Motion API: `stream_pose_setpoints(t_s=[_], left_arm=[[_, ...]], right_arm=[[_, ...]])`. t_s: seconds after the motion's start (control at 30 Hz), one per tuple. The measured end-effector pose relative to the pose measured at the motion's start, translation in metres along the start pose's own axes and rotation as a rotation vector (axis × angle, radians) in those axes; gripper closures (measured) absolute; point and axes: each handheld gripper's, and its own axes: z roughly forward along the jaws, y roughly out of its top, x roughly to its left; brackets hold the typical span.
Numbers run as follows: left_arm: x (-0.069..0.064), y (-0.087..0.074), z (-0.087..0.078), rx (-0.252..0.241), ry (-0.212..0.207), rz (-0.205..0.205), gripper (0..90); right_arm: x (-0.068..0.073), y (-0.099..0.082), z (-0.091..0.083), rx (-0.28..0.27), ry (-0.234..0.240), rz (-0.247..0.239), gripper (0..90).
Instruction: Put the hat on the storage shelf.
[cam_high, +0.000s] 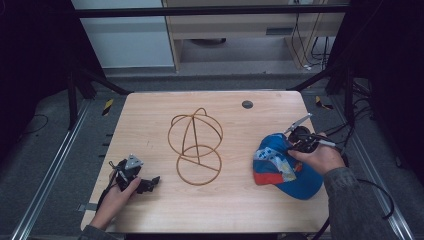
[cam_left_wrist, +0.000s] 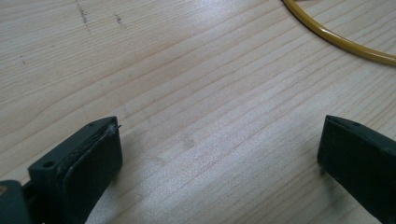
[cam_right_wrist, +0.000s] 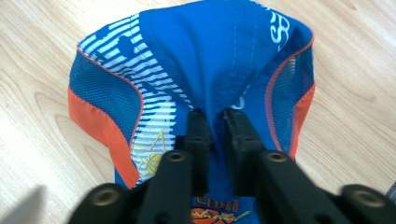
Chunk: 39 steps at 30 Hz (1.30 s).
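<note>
On the pale wooden table (cam_high: 150, 115), the blue cap (cam_right_wrist: 205, 60) lies at centre right, its crown fabric pinched by the right gripper (cam_right_wrist: 218, 116). The left gripper (cam_left_wrist: 219, 149) rests spread and empty at lower left. Lifting slowly should keep that fold from slipping on the way toward the wire stand (cam_high: 196, 145).

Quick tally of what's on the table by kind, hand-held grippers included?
Cap (blue with orange and white): 1
Wire hat stand: 1
Hand-held grippers: 2, the left hand-held gripper open over bare wood, the right hand-held gripper shut on the cap's fabric
Total: 4
</note>
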Motion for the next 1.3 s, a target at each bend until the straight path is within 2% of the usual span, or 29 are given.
stream_pose_setpoints(t_s=[0.03, 0.1, 0.23, 0.47, 0.77, 0.97, 1.0, 1.03, 1.13, 1.17, 1.2, 1.23, 1.3], left_arm=[[0.0, 0.0, 0.0, 0.0, 0.0, 0.0, 0.0], [0.0, 0.0, 0.0, 0.0, 0.0, 0.0, 0.0], [0.0, 0.0, 0.0, 0.0, 0.0, 0.0, 0.0], [0.0, 0.0, 0.0, 0.0, 0.0, -0.002, 0.0], [0.0, 0.0, 0.0, 0.0, 0.001, 0.001, 0.0], [0.0, 0.0, 0.0, 0.0, 0.001, 0.001, 0.0], [0.0, 0.0, 0.0, 0.0, 0.001, 0.001, 0.0], [0.0, 0.0, 0.0, 0.0, 0.001, 0.0, 0.0], [0.0, 0.0, 0.0, 0.0, 0.001, -0.001, 0.0], [0.0, 0.0, 0.0, 0.0, 0.001, -0.002, 0.0], [0.0, 0.0, 0.0, 0.0, 0.001, -0.002, 0.0], [0.0, 0.0, 0.0, 0.0, 0.0, -0.001, 0.0], [0.0, 0.0, 0.0, 0.0, 0.001, -0.001, 0.0]], right_arm=[[0.0, 0.0, 0.0, 0.0, 0.0, 0.0, 84.0], [-0.001, 0.0, 0.0, -0.001, 0.01, 0.004, 89.8], [-0.003, -0.001, -0.003, -0.01, 0.021, 0.014, 90.0], [-0.002, 0.001, -0.024, -0.052, 0.032, 0.016, 90.0], [0.004, 0.013, -0.047, -0.087, 0.033, -0.007, 90.0], [0.012, 0.027, -0.074, -0.136, 0.041, -0.023, 90.0], [0.012, 0.027, -0.074, -0.136, 0.041, -0.023, 90.0], [0.013, 0.031, -0.083, -0.148, 0.043, -0.026, 90.0], [0.014, 0.033, -0.09, -0.162, 0.039, -0.032, 90.0], [0.014, 0.035, -0.1, -0.181, 0.036, -0.035, 90.0], [0.014, 0.035, -0.1, -0.181, 0.036, -0.035, 90.0], [0.016, 0.037, -0.11, -0.199, 0.034, -0.037, 90.0], [0.016, 0.038, -0.114, -0.21, 0.032, -0.042, 90.0]])
